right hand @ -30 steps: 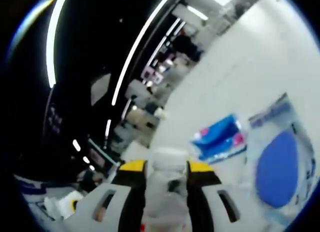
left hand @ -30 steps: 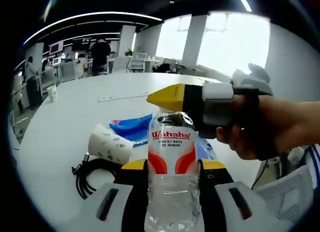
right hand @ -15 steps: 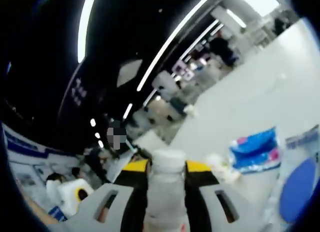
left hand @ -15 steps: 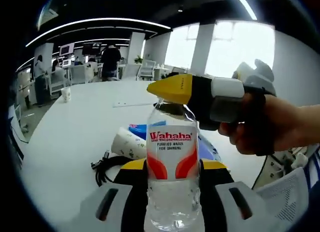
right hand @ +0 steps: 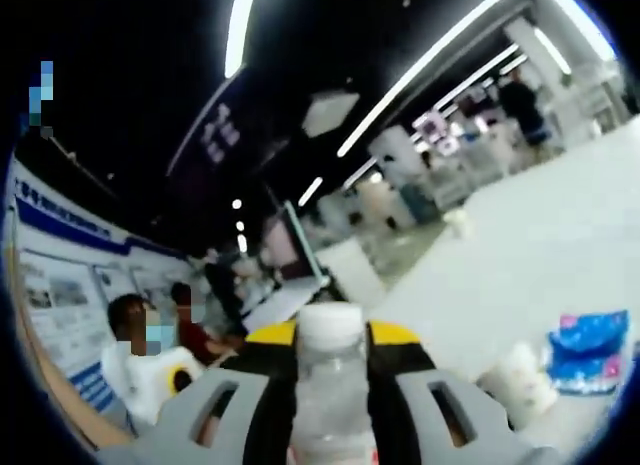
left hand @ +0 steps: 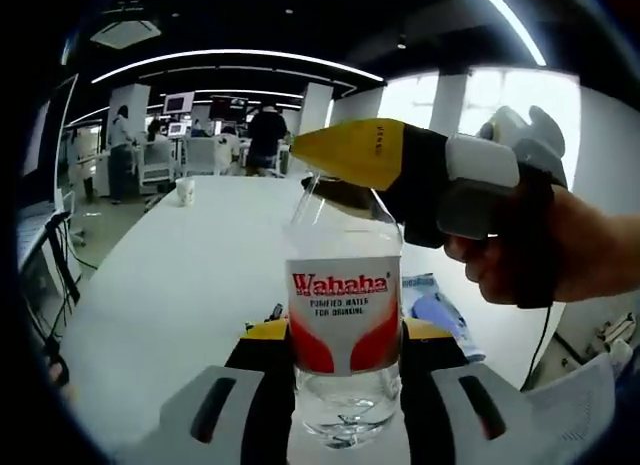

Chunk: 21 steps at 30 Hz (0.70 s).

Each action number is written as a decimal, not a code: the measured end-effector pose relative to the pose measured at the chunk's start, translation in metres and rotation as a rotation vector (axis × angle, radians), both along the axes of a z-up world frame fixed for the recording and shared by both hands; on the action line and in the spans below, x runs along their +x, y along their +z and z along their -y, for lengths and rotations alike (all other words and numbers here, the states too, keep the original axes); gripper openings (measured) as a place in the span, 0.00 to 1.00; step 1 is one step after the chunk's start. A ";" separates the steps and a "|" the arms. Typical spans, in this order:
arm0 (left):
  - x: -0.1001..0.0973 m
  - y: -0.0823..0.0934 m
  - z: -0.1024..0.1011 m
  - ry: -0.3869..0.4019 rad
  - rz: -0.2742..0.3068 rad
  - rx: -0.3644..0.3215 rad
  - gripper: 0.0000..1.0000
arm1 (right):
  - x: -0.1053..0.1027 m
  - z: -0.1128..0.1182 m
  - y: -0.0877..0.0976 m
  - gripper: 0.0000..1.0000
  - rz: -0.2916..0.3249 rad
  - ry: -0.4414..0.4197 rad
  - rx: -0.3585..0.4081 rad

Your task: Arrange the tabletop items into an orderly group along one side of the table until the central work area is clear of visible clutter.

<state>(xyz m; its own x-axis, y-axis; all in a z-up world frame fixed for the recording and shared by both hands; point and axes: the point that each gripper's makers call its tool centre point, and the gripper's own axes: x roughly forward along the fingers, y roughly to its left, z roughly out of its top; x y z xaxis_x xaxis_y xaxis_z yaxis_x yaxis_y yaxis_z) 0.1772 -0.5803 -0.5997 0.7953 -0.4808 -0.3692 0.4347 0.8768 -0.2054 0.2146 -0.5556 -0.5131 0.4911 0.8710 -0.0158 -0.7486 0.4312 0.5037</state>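
Left gripper view: the left claw (left hand: 345,335) is clamped on the lower body of a clear water bottle (left hand: 345,310). The bottle stands upright, long axis vertical in that view, label facing the camera. Its base is cut off by the lower edge, and its cap is hidden behind the right claw (left hand: 345,155), whose yellow tips close on the neck from the right. A hand (left hand: 545,250) holds that gripper.

Right gripper view: the right claw (right hand: 332,337) is clenched on the same bottle just under its white cap (right hand: 331,323), which points up between the jaws. The body below is blurred and cut off.

Farther out, the white desk (left hand: 190,275) carries a blue packet (right hand: 590,350) and a paper cup (right hand: 520,383), the latter hard to make out. A second blue packet (left hand: 440,310) lies behind the bottle, partly covered by it. At the far desk edge stands a small cup (left hand: 184,191).
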 end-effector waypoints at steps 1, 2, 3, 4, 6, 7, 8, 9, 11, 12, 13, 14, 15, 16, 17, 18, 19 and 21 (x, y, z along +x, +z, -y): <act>0.001 0.001 -0.003 0.007 0.004 0.002 0.38 | -0.001 -0.004 0.002 0.22 0.015 0.015 -0.009; 0.002 0.003 -0.008 0.018 0.009 0.005 0.38 | -0.003 -0.010 0.005 0.22 0.029 0.031 -0.019; 0.002 0.003 -0.009 0.021 0.012 0.006 0.38 | -0.003 -0.013 0.007 0.22 0.044 0.043 -0.024; 0.004 0.006 -0.013 0.033 0.020 0.004 0.38 | -0.005 -0.019 0.011 0.22 0.071 0.065 -0.037; 0.006 0.010 -0.019 0.047 0.030 0.004 0.38 | -0.007 -0.027 0.018 0.22 0.122 0.102 -0.053; 0.008 0.012 -0.022 0.051 0.037 0.004 0.38 | -0.007 -0.028 0.019 0.22 0.128 0.105 -0.054; 0.010 0.015 -0.025 0.054 0.047 0.007 0.38 | -0.006 -0.031 0.022 0.22 0.138 0.110 -0.055; 0.012 0.016 -0.027 0.054 0.052 0.010 0.38 | -0.004 -0.033 0.024 0.22 0.142 0.112 -0.059; 0.018 0.018 -0.030 0.051 0.062 0.018 0.38 | -0.001 -0.035 0.026 0.21 0.150 0.115 -0.063; 0.020 0.019 -0.031 0.050 0.065 0.021 0.38 | 0.001 -0.036 0.026 0.21 0.153 0.116 -0.065; 0.025 0.019 -0.032 0.049 0.067 0.023 0.38 | 0.005 -0.037 0.027 0.21 0.160 0.116 -0.068; 0.028 0.019 -0.032 0.048 0.069 0.025 0.38 | 0.007 -0.038 0.027 0.21 0.164 0.116 -0.069; 0.032 0.019 -0.033 0.047 0.072 0.027 0.38 | 0.012 -0.039 0.027 0.21 0.170 0.116 -0.071; 0.036 0.019 -0.034 0.047 0.074 0.029 0.38 | 0.014 -0.039 0.028 0.21 0.176 0.118 -0.074; 0.042 0.019 -0.035 0.046 0.078 0.033 0.38 | 0.019 -0.041 0.028 0.21 0.188 0.121 -0.079; 0.046 0.019 -0.035 0.044 0.080 0.034 0.38 | 0.022 -0.041 0.028 0.21 0.195 0.124 -0.082; 0.050 0.018 -0.036 0.041 0.084 0.037 0.38 | 0.026 -0.041 0.028 0.21 0.203 0.126 -0.088; 0.063 0.015 -0.036 0.029 0.093 0.054 0.38 | 0.035 -0.042 0.026 0.21 0.219 0.134 -0.106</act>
